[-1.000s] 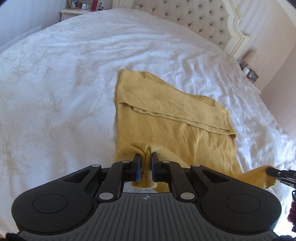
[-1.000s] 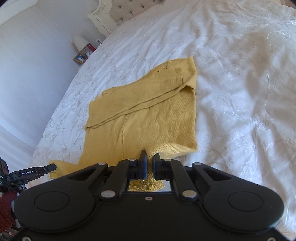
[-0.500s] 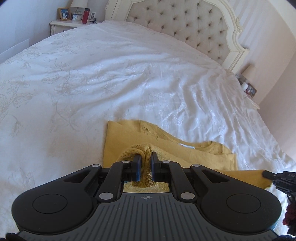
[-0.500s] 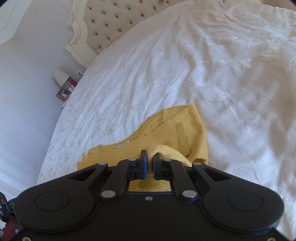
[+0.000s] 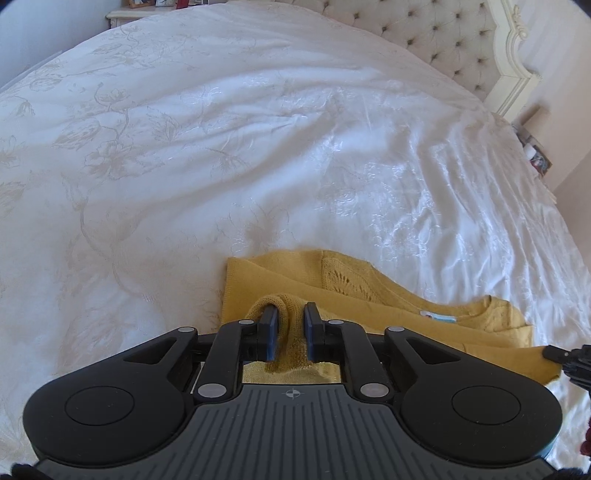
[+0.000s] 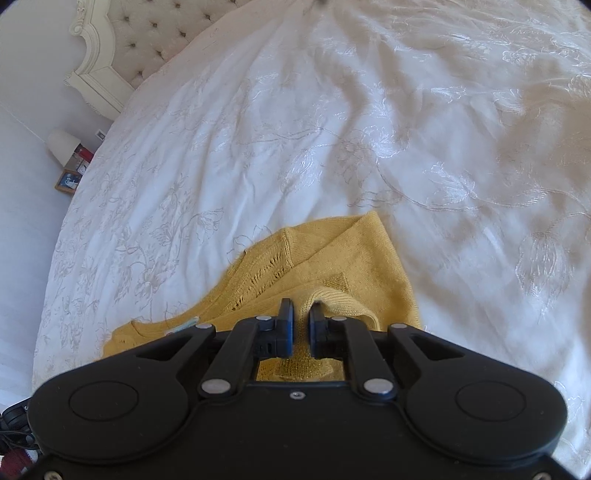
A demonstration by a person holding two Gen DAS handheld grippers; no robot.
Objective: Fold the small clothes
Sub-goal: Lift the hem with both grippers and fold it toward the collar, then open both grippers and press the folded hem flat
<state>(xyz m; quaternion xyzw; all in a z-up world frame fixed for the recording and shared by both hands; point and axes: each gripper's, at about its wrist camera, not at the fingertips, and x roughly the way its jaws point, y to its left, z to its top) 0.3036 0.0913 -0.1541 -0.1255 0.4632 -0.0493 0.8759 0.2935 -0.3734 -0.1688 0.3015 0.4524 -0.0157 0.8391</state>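
Note:
A small mustard-yellow knit sweater (image 5: 369,295) lies on the white embroidered bedspread (image 5: 221,147), its bottom half folded up over the top half. My left gripper (image 5: 290,317) has its jaws parted a little, with a hem corner (image 5: 284,325) of the sweater loose between them. My right gripper (image 6: 301,314) stands over the other hem corner (image 6: 332,299), its jaws slightly apart too. The sweater also shows in the right wrist view (image 6: 332,258), with its neck label (image 6: 184,325) at the left. The right gripper's tip (image 5: 565,356) shows at the right edge of the left wrist view.
A tufted cream headboard (image 5: 461,40) stands at the far end of the bed. A nightstand with a lamp and a picture frame (image 6: 68,162) is beside the bed, and another nightstand (image 5: 155,5) at the other side.
Both grippers carried the sweater's bottom hem forward over the body to the neckline, folding it in half. Both pairs of jaws have parted, loosening their hold on the hem.

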